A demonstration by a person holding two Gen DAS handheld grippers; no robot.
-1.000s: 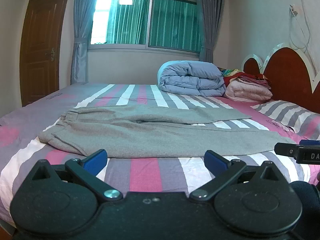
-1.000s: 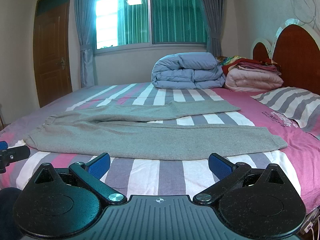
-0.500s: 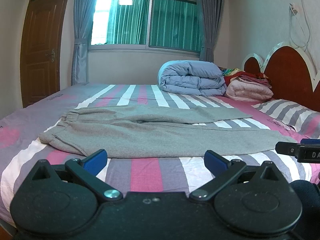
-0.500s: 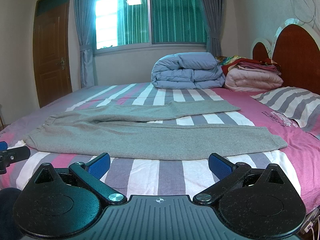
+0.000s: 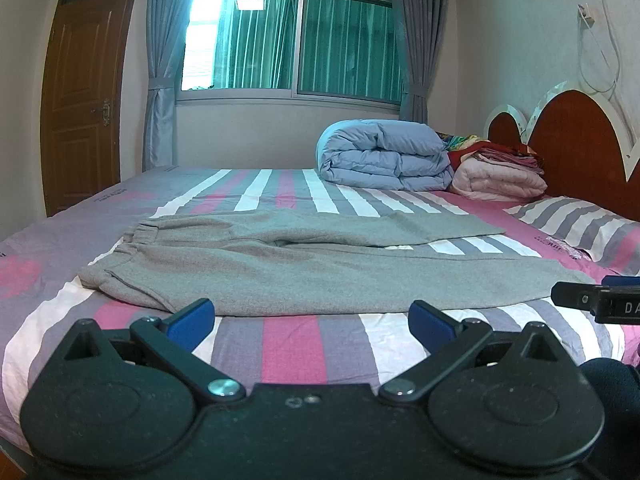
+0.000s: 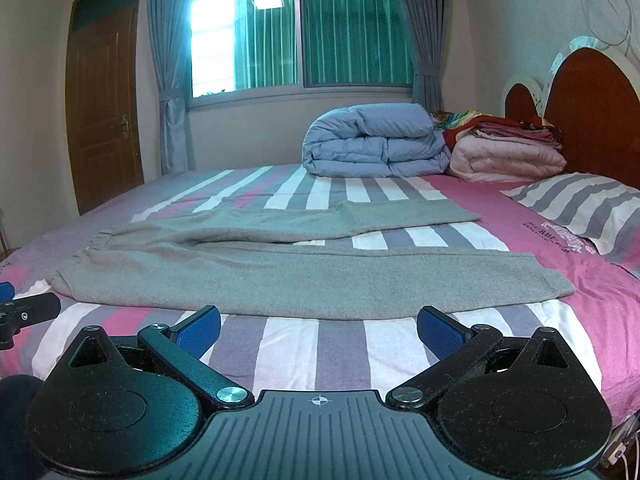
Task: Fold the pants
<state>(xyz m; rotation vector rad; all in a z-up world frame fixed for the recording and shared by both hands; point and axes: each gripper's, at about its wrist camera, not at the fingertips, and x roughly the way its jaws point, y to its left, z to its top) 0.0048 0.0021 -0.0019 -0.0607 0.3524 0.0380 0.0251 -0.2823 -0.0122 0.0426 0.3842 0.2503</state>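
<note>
Little has moved in the past second: both tongs hover spread and empty, left gripper (image 5: 311,316) and right gripper (image 6: 319,325), before grey pants (image 6: 248,272) lying flat across the striped bed (image 6: 344,344). Soft, limp fleece; waistband corners and cuffs look the best holds.

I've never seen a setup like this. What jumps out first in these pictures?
Grey pants lie spread flat across the striped bed, waistband at the left, legs running right. At the bottom of each view a black gripper with blue pads gapes open just short of the pants: the left gripper and the right gripper. Behind, a folded blue duvet sits by the headboard.
</note>
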